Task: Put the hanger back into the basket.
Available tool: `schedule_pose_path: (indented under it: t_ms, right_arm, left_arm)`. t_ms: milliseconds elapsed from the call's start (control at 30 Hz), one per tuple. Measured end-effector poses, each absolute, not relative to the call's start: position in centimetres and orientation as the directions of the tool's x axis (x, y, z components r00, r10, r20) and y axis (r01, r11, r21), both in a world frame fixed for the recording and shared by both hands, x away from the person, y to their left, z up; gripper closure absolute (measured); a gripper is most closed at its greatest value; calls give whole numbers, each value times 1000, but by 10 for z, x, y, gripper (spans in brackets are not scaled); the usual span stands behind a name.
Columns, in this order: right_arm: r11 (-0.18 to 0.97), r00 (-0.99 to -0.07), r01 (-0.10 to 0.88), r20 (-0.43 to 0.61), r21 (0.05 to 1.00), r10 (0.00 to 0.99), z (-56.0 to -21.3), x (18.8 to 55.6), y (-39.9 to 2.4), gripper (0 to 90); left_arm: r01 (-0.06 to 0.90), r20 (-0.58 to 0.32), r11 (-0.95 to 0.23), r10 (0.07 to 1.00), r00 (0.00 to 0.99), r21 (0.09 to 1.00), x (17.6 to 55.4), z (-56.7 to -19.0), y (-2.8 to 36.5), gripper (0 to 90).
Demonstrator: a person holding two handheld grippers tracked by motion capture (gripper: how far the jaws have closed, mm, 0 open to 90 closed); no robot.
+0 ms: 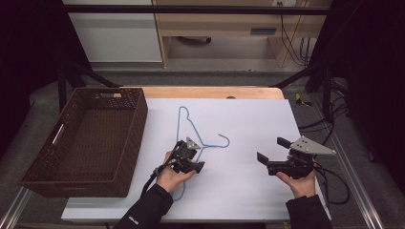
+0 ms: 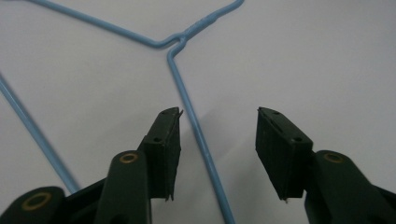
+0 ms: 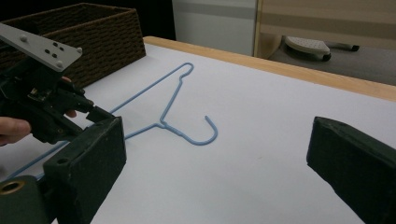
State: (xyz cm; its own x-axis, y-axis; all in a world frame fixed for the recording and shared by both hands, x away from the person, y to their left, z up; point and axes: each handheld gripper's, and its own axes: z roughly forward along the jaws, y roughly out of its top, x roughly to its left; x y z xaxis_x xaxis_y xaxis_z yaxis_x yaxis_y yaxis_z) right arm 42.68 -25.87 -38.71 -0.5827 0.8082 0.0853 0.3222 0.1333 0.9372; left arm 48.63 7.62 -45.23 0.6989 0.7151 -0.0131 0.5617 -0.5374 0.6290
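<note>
Nearest the person, the left gripper [image 2: 218,116] is lowered over the blue wire hanger [image 2: 191,119], jaws half apart with one wire arm lying between the pads, neither pressing it. The right gripper [image 1: 270,150] hovers wide open, empty. The hanger lies flat on the white table [image 1: 248,124], beside the wicker basket [image 1: 90,138].

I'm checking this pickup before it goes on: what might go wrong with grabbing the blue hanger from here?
The hanger is thin wire lying flat on the white sheet. In the left gripper view it runs close by one pad, off centre between the jaws of the left hand-held gripper, so the close may nudge it sideways or pinch unevenly. The pads may also scrape the sheet and miss the wire. Gripped on one arm, the hanger would probably swing when lifted.
</note>
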Motion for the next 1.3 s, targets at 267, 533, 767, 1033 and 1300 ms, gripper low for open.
schedule_pose_path:
  t_ms: [267,533,767,1033,1300]
  right_arm:
    - [143,-586,328,82,934,806,-389,428,-257,53]
    - [145,-589,330,84,933,804,-389,428,-256,54]
    - [158,-596,331,76,930,799,-391,430,-254,54]
    - [159,-600,338,82,927,796,-393,431,-251,54]
    - [172,-614,345,83,923,785,-397,433,-245,59]
  left_arm:
    - [575,15,-554,727,686,602,488,-463,70,620]
    - [584,20,-542,743,669,605,490,-465,68,725]
    - [604,35,-543,760,649,583,492,-463,65,803]
    - [628,52,-537,782,622,563,491,-462,58,847]
    - [625,70,-525,794,603,577,487,-460,57,864]
